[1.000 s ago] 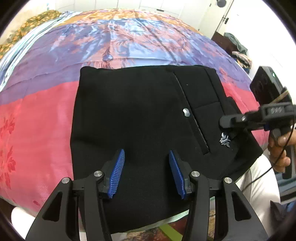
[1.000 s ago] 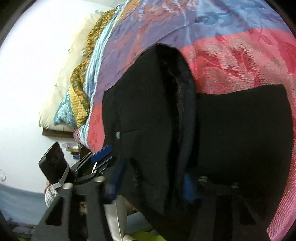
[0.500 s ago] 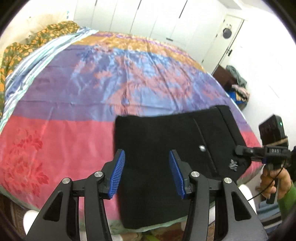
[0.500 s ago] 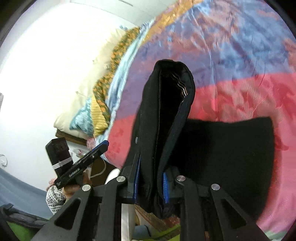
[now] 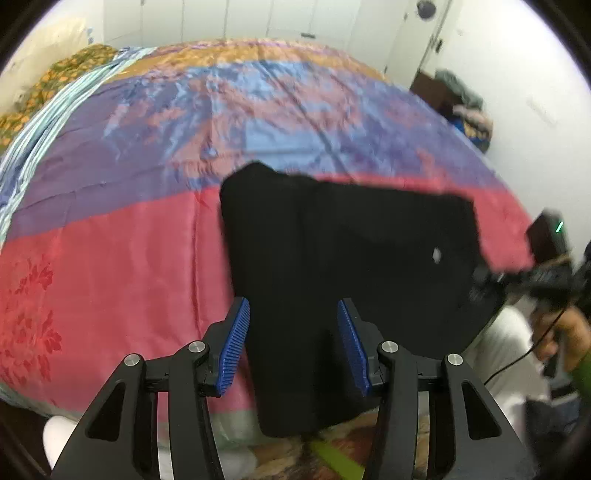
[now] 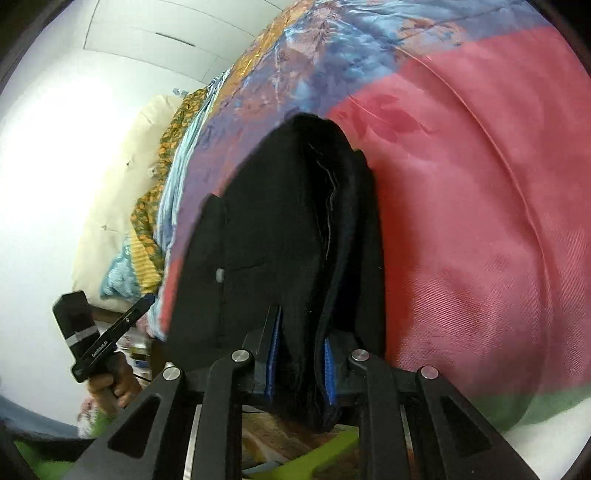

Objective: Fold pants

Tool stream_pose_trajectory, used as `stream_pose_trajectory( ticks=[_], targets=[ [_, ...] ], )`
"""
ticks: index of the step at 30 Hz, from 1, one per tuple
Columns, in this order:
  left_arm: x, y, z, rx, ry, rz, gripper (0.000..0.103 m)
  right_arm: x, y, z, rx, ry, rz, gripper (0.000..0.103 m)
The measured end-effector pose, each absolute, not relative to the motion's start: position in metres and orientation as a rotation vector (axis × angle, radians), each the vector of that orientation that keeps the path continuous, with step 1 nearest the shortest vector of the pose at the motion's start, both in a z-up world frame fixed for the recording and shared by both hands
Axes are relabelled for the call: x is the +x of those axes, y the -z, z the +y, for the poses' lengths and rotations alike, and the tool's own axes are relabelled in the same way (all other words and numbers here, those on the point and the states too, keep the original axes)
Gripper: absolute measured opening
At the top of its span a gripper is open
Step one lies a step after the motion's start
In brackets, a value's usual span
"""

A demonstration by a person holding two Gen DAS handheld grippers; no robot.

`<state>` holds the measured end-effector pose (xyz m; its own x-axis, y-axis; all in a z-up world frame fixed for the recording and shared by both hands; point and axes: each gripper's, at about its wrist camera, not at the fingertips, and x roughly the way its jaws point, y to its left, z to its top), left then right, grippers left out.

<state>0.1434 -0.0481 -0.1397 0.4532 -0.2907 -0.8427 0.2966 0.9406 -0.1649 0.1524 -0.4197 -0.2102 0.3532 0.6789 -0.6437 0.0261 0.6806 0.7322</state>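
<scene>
The black pants [image 5: 332, 266] lie folded near the front edge of the bed, with a small silver button [image 5: 436, 254] showing on top. My left gripper [image 5: 293, 347] hovers open above their near end, its blue pads apart and pressing on nothing. In the right wrist view the right gripper [image 6: 301, 363] is shut on the stacked layers of the black pants [image 6: 280, 229] at their edge, blue pads squeezing the cloth. The left wrist view shows the right gripper [image 5: 546, 280] blurred at the pants' right end. In the right wrist view a hand holds the left gripper [image 6: 114, 336] clear of the cloth.
A red, purple, blue and orange bedspread [image 5: 110, 258] covers the bed. Pillows and a patterned blanket [image 6: 147, 206] lie at its far side. White wardrobe doors [image 5: 258, 18] line the back wall. Clothes are piled on a dark cabinet [image 5: 458, 99] at the right.
The right gripper's jaws closed on the pants' stacked edge and carried it sideways; the spread lower layer is gathered in. The left gripper pulled back from the cloth, still open.
</scene>
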Motion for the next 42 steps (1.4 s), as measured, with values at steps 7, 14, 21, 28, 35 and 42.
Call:
stream_pose_trajectory(
  ticks=[7,14,21,28,35,42],
  targets=[
    [0.138,0.129,-0.047,0.010,0.355,1.005,0.051,0.166,0.130,-0.401,0.346,-0.392,1.041,0.035],
    [0.143,0.147,-0.068,0.058,0.344,1.083,0.051,0.209,0.117,-0.354,0.259,-0.515,0.949,0.035],
    [0.130,0.143,-0.076,0.121,0.316,1.089,0.052,0.207,0.158,-0.359,0.211,-0.390,1.061,0.017],
    [0.134,0.149,-0.072,0.114,0.228,1.108,0.056,0.115,0.103,-0.323,-0.036,-0.401,0.909,0.030],
    [0.136,0.157,-0.077,0.144,0.202,1.127,0.059,0.085,0.158,-0.304,-0.100,-0.356,1.019,0.030],
    [0.134,0.159,-0.080,0.156,0.198,1.127,0.062,0.089,0.161,-0.306,-0.100,-0.364,1.032,0.030]
  ],
)
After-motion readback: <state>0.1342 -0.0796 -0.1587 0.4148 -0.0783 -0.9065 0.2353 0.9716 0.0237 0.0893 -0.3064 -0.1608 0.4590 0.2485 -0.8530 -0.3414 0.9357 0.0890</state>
